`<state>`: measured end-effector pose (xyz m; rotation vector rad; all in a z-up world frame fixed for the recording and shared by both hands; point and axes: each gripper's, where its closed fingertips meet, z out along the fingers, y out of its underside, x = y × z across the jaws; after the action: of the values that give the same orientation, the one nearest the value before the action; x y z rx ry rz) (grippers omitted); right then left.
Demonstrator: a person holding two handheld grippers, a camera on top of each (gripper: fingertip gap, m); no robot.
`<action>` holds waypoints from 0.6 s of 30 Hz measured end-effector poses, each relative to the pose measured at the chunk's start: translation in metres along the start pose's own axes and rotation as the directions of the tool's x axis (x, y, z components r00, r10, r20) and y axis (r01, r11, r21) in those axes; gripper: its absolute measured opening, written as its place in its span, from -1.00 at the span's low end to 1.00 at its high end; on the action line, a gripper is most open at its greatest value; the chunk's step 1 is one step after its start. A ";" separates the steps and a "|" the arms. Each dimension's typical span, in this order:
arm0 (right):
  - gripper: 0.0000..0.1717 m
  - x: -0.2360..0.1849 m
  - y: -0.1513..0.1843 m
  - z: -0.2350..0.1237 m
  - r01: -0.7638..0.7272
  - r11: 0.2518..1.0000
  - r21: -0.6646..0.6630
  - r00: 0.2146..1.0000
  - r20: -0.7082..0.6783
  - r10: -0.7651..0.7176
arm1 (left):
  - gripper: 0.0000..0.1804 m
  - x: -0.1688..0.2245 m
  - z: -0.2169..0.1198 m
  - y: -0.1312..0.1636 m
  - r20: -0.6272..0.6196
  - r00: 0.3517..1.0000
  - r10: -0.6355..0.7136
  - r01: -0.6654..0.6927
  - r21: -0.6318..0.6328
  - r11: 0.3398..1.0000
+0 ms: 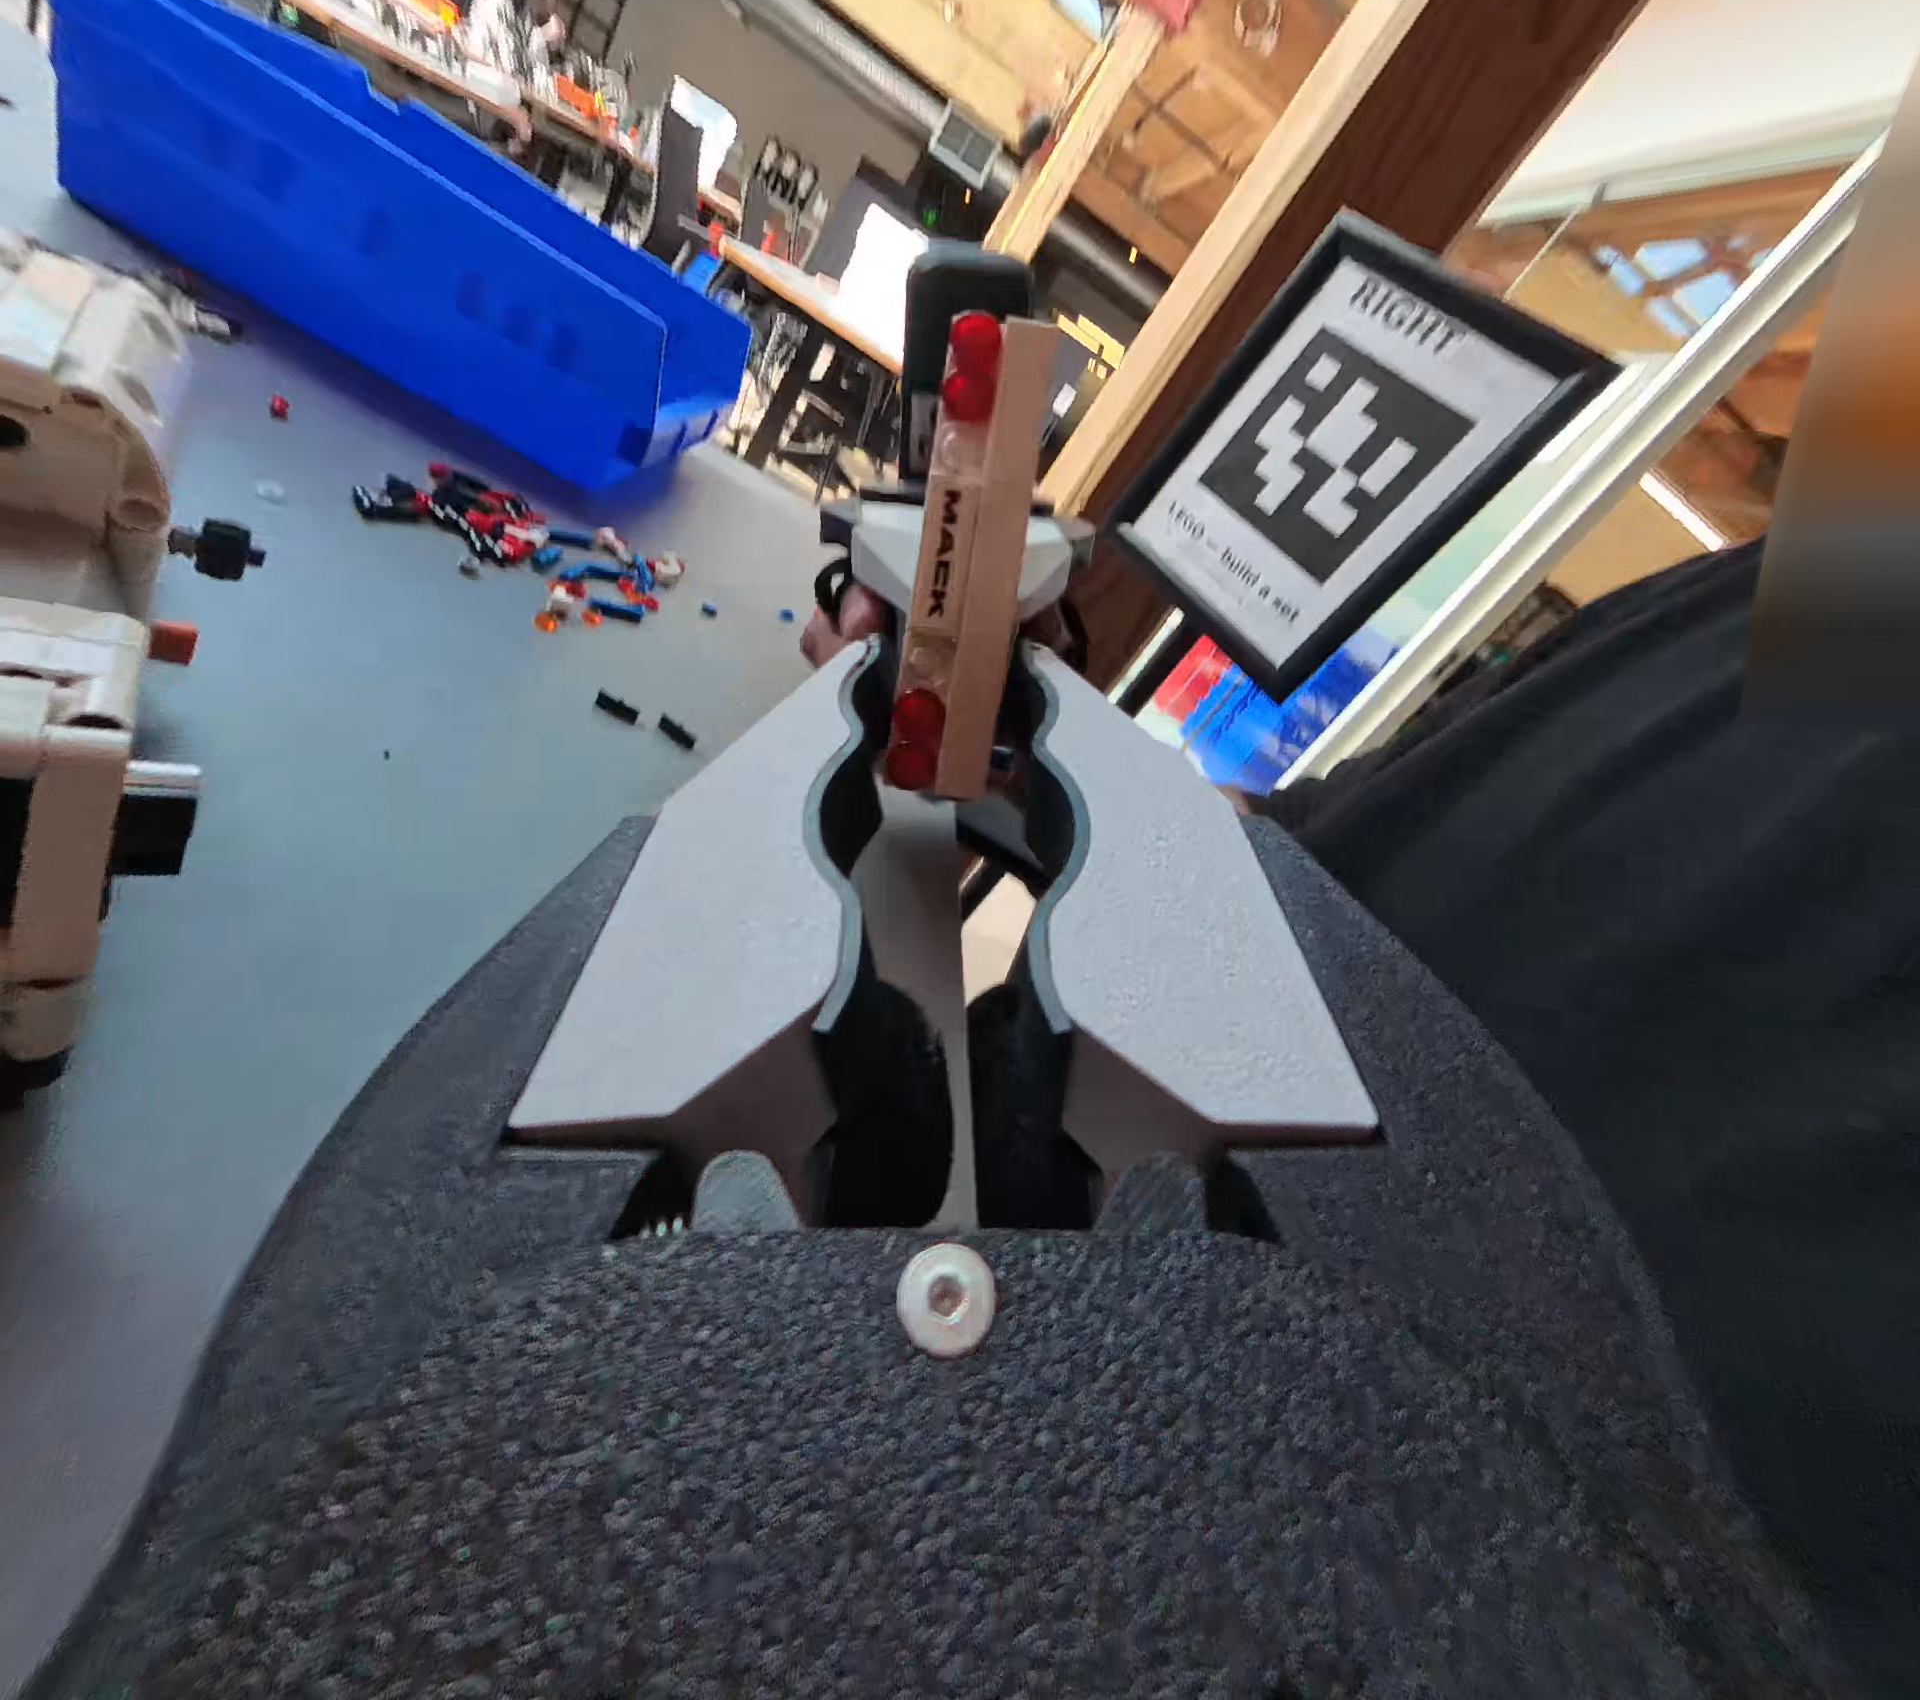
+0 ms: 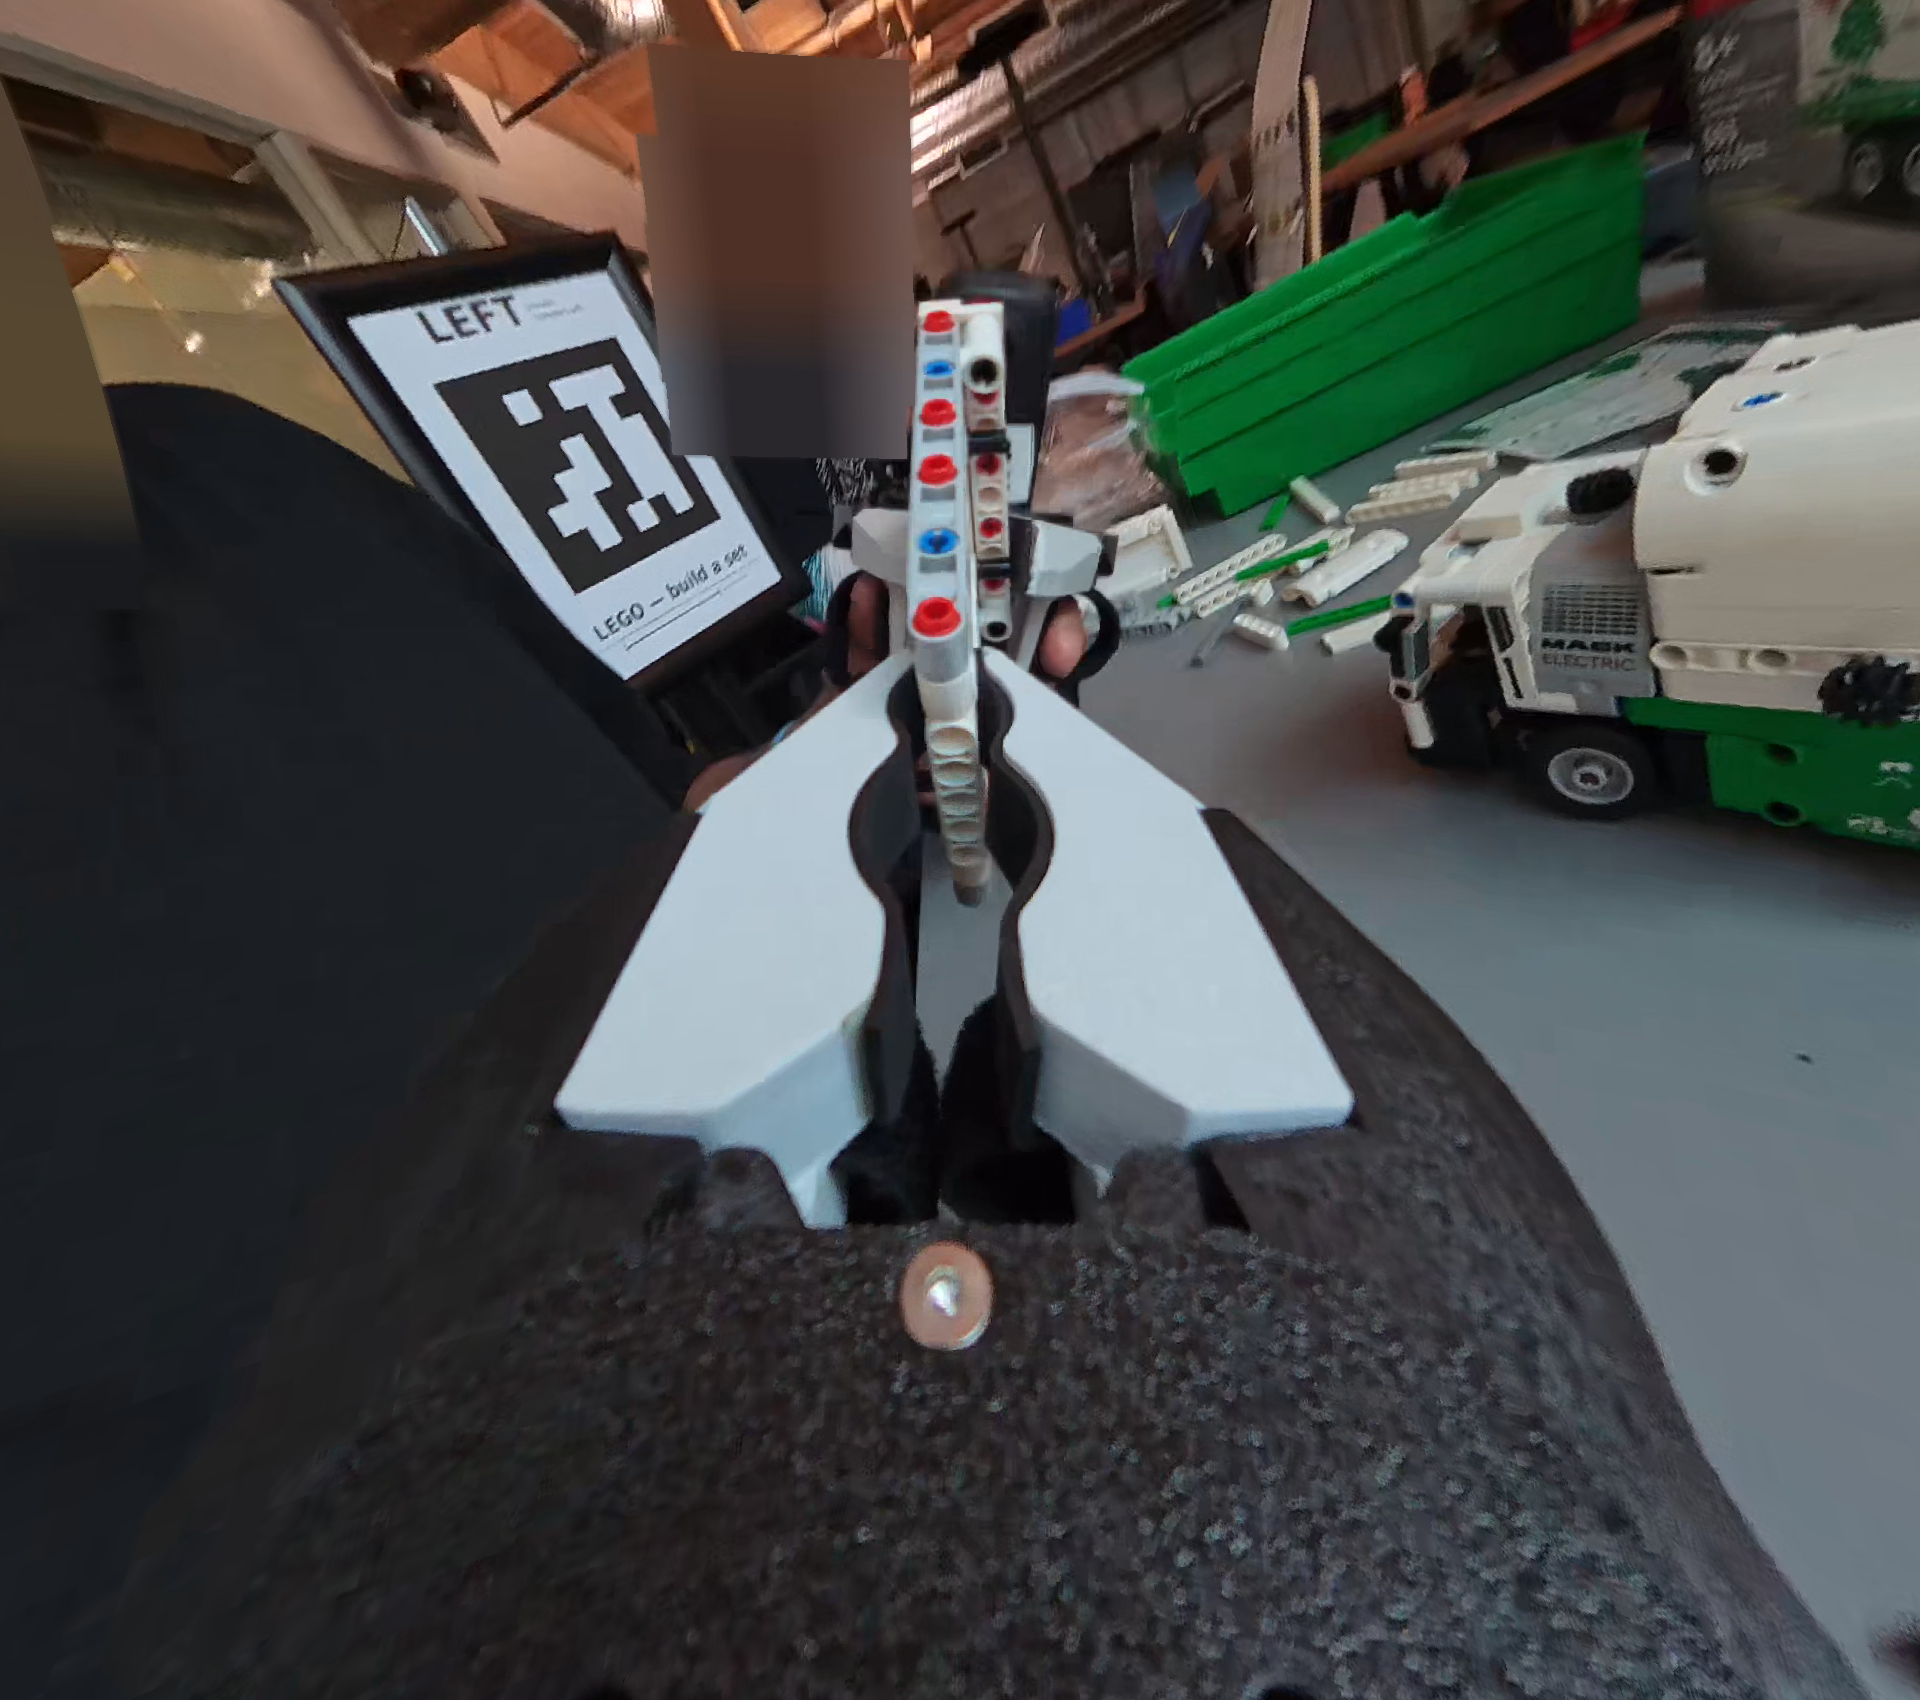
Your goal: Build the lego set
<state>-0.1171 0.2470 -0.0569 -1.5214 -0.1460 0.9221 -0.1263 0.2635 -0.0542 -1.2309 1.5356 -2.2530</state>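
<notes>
My left gripper (image 1: pixel 951 663) is shut on the lower end of a long brick assembly (image 1: pixel 977 528). This side shows a tan-white panel with red round studs and a printed strip. My right gripper (image 2: pixel 951 668) faces it from the other side. It is shut on the same assembly (image 2: pixel 940 507), where a white holed beam with red and blue pins runs down between its fingers. The assembly is held up in the air above the grey table (image 1: pixel 364 819). Each view shows the other gripper just behind the assembly, the right gripper (image 1: pixel 1049 554) and the left gripper (image 2: pixel 1075 559), with a hand at it.
A blue bin (image 1: pixel 364 227), loose small pieces (image 1: pixel 540 549) and part of a white model (image 1: pixel 62 611) lie left. A green bin (image 2: pixel 1403 320), loose white beams (image 2: pixel 1330 549) and a white-and-green truck model (image 2: pixel 1662 611) lie right. Framed marker signs (image 1: pixel 1340 455) (image 2: pixel 561 455) stand behind. The grippers are tip to tip, or close to it.
</notes>
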 end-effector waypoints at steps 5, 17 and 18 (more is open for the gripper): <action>-0.96 0.008 0.014 -0.006 -0.046 0.985 -0.168 0.999 0.009 0.048 | -0.65 -0.010 0.003 0.015 0.042 0.998 0.041 -0.035 -0.146 0.989; -0.98 0.014 0.016 0.002 -0.184 0.982 -0.039 0.978 0.088 0.187 | -0.84 -0.016 0.009 0.021 0.024 0.999 -0.025 0.027 -0.085 0.996; -0.98 0.013 0.017 0.003 -0.194 0.980 -0.034 0.976 0.094 0.197 | -0.85 -0.015 0.009 0.019 0.020 0.999 -0.027 0.028 -0.069 0.997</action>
<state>-0.1169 0.2537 -0.0773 -1.5340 -0.0783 1.1555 -0.1157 0.2562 -0.0774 -1.2958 1.6125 -2.2154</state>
